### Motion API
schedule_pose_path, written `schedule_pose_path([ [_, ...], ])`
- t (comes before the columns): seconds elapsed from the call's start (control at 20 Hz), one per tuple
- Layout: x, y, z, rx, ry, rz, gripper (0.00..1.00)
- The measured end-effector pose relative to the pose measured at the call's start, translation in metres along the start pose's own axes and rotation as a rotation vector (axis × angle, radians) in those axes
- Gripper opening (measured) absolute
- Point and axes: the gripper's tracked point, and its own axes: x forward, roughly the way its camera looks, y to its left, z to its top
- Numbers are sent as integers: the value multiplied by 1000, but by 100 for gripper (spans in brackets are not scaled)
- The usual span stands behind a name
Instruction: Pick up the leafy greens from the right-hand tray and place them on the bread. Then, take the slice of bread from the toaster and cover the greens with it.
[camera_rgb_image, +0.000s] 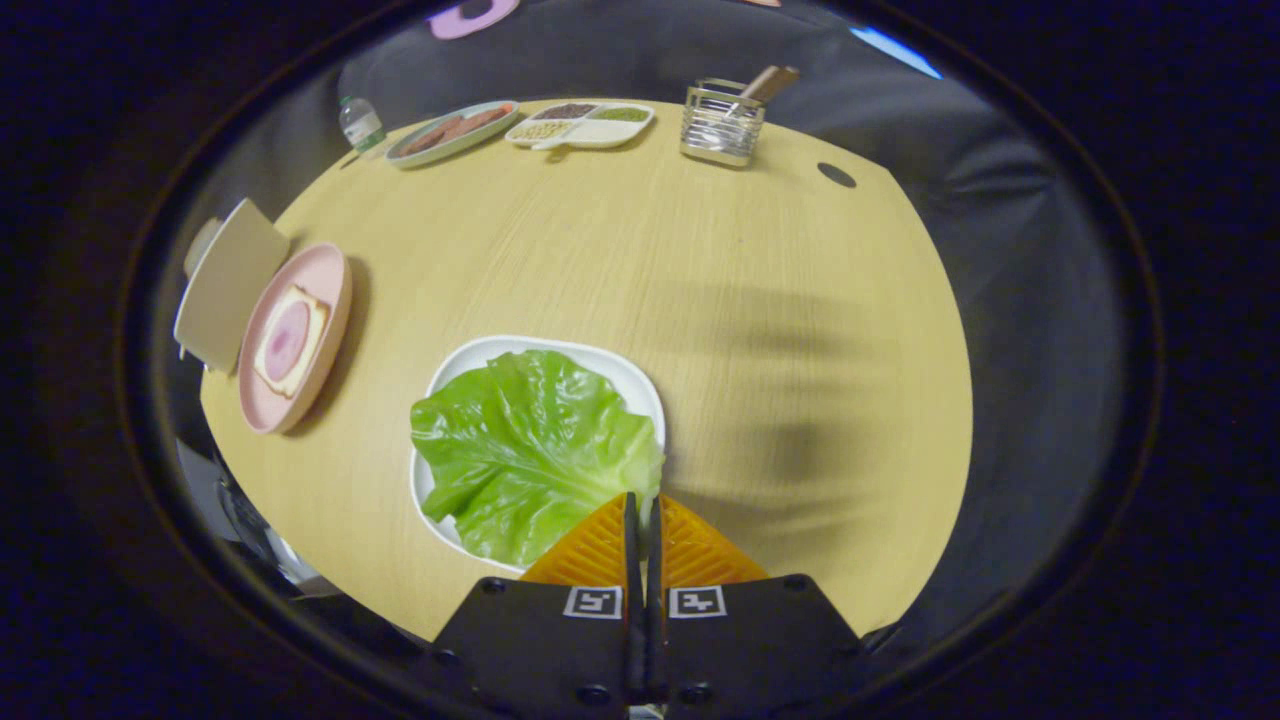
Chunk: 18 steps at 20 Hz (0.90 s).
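We see the gripper (642, 505) with its two fingers drawn together, only a thin slit between them, pinching the near right edge of the lettuce leaf (530, 450). The leaf lies spread over a white tray (480, 352) on the round wooden table (700, 290), covering most of it and spilling past its near rim. Well to the left sits a pink plate (330, 275) carrying a slice of bread (305, 325) topped with a round pink slice, and just beyond that plate stands a pale toaster (225, 285). At the far side of the table we make out a water bottle (360, 123), an oval plate (450, 133), a divided dish (585, 125) and a glass holder (722, 125).
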Motion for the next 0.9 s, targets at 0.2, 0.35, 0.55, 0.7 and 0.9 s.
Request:
schedule_pose_path([
  [0.2,-3,-6,6,-154,-38,-120,3],
  [0.35,-14,8,14,-148,-69,-99,3],
  [0.55,-44,37,24,0,-112,25,3],
  [0.7,-73,64,40,135,-151,147,3],
  [0.9,-120,112,69,312,-190,357,3],
])
